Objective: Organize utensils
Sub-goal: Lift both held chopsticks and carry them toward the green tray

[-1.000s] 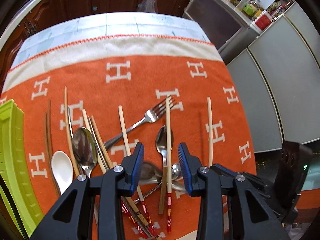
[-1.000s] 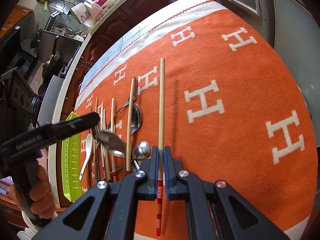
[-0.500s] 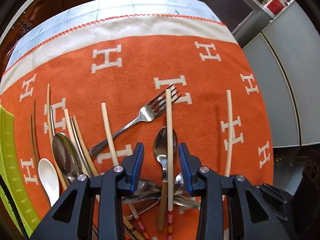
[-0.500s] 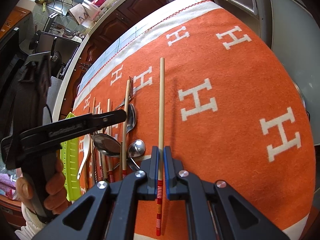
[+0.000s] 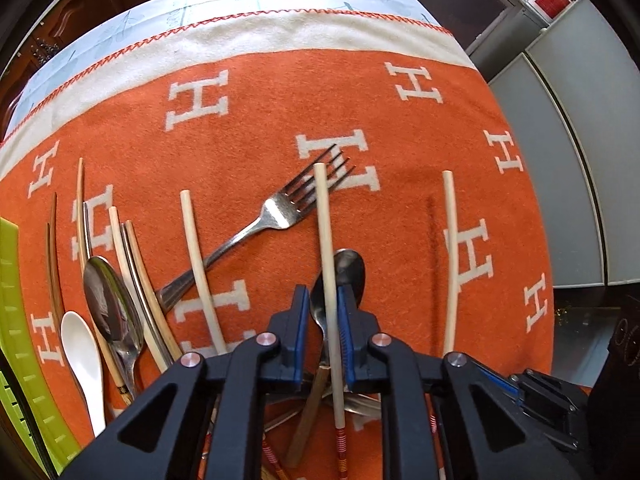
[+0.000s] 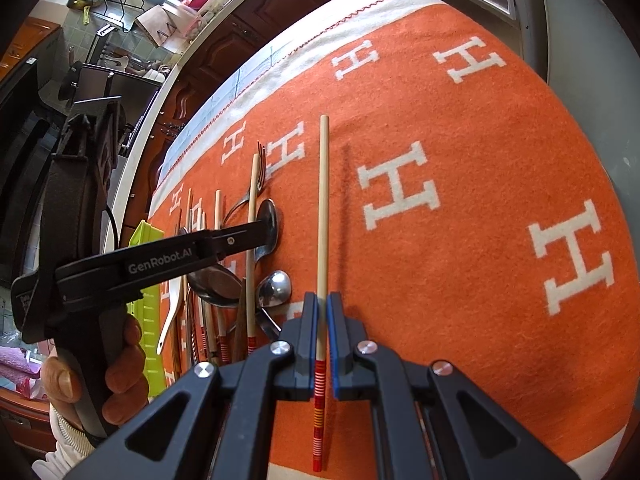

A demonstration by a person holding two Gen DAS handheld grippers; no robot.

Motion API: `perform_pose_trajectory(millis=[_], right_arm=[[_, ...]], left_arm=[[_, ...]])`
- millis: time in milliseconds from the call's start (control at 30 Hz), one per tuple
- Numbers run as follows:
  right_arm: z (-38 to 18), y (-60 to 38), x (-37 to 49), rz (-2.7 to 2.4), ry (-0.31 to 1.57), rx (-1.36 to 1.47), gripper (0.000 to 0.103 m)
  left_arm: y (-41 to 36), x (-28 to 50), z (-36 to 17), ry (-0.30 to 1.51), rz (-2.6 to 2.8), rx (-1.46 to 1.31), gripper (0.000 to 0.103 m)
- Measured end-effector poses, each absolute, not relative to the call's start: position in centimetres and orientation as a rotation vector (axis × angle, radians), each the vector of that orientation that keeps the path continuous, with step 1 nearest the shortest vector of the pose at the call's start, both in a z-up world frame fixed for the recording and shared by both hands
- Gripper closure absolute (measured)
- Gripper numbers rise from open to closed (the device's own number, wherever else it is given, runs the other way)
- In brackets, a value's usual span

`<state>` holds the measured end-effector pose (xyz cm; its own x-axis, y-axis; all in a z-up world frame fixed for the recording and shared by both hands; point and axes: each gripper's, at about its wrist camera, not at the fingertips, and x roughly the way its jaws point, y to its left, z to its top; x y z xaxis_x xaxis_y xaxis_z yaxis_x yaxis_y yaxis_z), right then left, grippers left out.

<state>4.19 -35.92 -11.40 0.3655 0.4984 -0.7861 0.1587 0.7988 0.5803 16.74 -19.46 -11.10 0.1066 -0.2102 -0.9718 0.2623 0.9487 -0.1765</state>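
Utensils lie on an orange cloth [image 5: 248,80]. My left gripper [image 5: 323,312] points down over a pale chopstick [image 5: 325,240] that crosses a metal spoon [image 5: 350,272]. Its jaws are closing; the chopstick and the spoon's neck run between the blue pads, with a gap still on the left side. In the right wrist view the left gripper [image 6: 260,234] reaches in from the left, held by a hand [image 6: 120,364]. My right gripper [image 6: 322,320] is shut on a second chopstick [image 6: 323,208] with a red-banded end; this chopstick [image 5: 451,264] is also in the left wrist view.
A fork [image 5: 280,212] lies slanted left of the chopstick. Further left are several chopsticks, a large metal spoon [image 5: 108,304] and a white spoon [image 5: 82,344]. A green tray [image 5: 16,320] stands at the left edge. Grey cabinets [image 5: 580,160] border the cloth on the right.
My left gripper has come down over the chopstick and spoon, and its jaws have narrowed around them. The right gripper and its chopstick have stayed put.
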Motion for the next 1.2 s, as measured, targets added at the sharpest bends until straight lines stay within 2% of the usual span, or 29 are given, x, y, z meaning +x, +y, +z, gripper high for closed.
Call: perform_pose_trajectory(millis=[300, 600, 633, 733, 833, 1000, 1133, 1200], right_arm=[[-11.5, -36.0, 3.9, 0.245, 1.195, 0.649, 0.098], [-11.4, -35.9, 3.4, 0.234, 1.195, 0.636, 0.098], [-11.4, -36.0, 3.4, 0.234, 1.196, 0.636, 0.098], [-11.4, -36.0, 3.4, 0.236, 1.198, 0.64, 0.098], [-11.5, -36.0, 3.4, 0.239, 1.202, 0.645, 0.098], [-11.7, -36.0, 3.4, 0.247, 1.206, 0.648, 0.098], [-11.9, -36.0, 3.3, 0.246, 1.212, 0.65, 0.098], [-12.1, -36.1, 3.2, 0.246, 1.215, 0.654, 0.098]], left_arm=[[-20.1, 15.3, -9.2, 1.372, -0.399, 0.043, 0.093], [-19.6, 15.1, -9.6, 1.39, -0.398, 0.026, 0.093], [-19.5, 15.2, -9.6, 1.392, -0.395, 0.022, 0.092], [-19.2, 15.4, -9.6, 1.392, -0.379, 0.02, 0.076], [-19.5, 15.3, -9.7, 1.386, -0.381, 0.046, 0.076], [-20.9, 15.1, -10.7, 1.4, -0.386, 0.095, 0.084], [-21.4, 14.9, -11.3, 1.377, -0.373, 0.136, 0.098], [-21.4, 14.8, -11.1, 1.343, -0.383, 0.131, 0.099]])
